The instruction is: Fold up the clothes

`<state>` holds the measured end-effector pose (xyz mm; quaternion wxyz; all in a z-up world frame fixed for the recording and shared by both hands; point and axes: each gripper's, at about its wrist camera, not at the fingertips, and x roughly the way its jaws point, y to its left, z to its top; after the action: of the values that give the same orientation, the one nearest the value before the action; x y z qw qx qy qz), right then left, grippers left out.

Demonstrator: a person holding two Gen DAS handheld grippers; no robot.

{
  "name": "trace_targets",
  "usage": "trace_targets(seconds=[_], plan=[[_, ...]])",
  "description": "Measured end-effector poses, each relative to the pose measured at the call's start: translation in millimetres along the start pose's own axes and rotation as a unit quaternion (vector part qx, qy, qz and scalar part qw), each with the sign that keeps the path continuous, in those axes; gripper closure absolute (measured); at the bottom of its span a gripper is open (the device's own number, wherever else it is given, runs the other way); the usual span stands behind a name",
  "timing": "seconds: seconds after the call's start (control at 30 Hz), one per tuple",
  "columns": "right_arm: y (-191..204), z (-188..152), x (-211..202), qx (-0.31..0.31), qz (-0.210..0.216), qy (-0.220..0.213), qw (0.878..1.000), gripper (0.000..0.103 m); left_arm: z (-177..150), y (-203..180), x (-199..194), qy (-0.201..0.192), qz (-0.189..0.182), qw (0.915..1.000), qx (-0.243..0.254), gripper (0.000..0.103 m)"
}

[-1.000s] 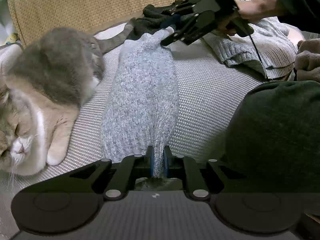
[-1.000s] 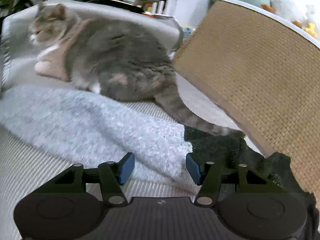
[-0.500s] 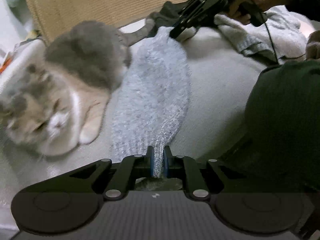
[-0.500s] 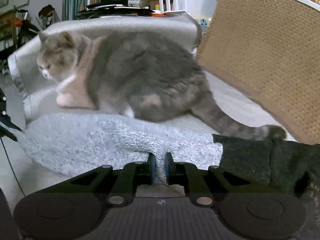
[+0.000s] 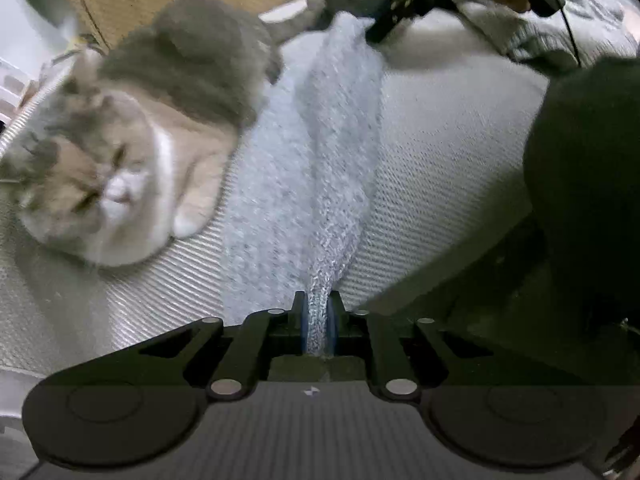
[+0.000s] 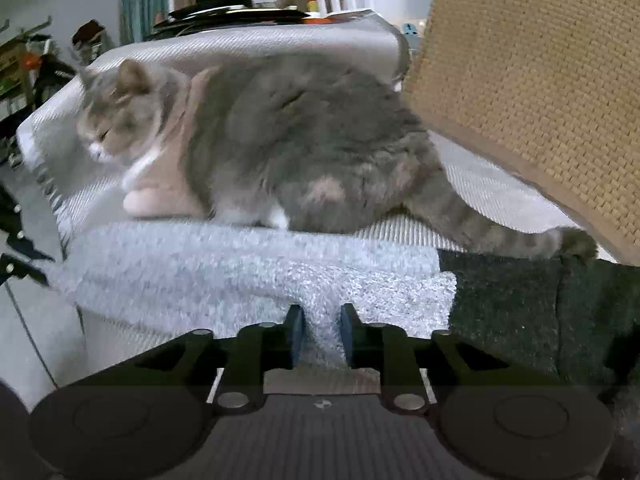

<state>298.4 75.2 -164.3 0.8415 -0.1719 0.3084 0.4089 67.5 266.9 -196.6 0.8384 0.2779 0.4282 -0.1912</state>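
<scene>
Your left gripper (image 5: pixel 319 322) has its fingers clenched on one end of the light grey knit garment (image 5: pixel 320 152), which lies stretched along the sofa seat (image 5: pixel 440 152) beside the cat (image 5: pixel 132 140). Your right gripper (image 6: pixel 320 334) grasps the other end, fingers slightly apart. The knit is soft and stretchy; hold it at the corners.

A second ago the right gripper (image 6: pixel 320 334) stands open at one end of the pale knit garment (image 5: pixel 320 152); now it pinches that end, with a fold of knit between its jaws. The garment, then flat on the cushion (image 5: pixel 448 152), now rises in a ridge. The cat (image 5: pixel 132 148) now faces the left camera
</scene>
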Motion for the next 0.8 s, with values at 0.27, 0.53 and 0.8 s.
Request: trace_targets(seconds=[0.27,0.53,0.8], plan=[[-11,-30,-47,0.031,-0.006,-0.023,0.999,0.05,-8,-10,4,0.043,-0.038,0.9983,0.001,0.086],[-53,-63,-109,0.095,-0.046,-0.057,0.993,0.05,0,0,-36,-0.005,-0.017,0.9984,-0.053,0.082],[-95,-117,-170,0.175,-0.117,-0.048,0.976,0.05,82,-8,-67,-0.111,-0.008,0.9897,-0.091,0.075]])
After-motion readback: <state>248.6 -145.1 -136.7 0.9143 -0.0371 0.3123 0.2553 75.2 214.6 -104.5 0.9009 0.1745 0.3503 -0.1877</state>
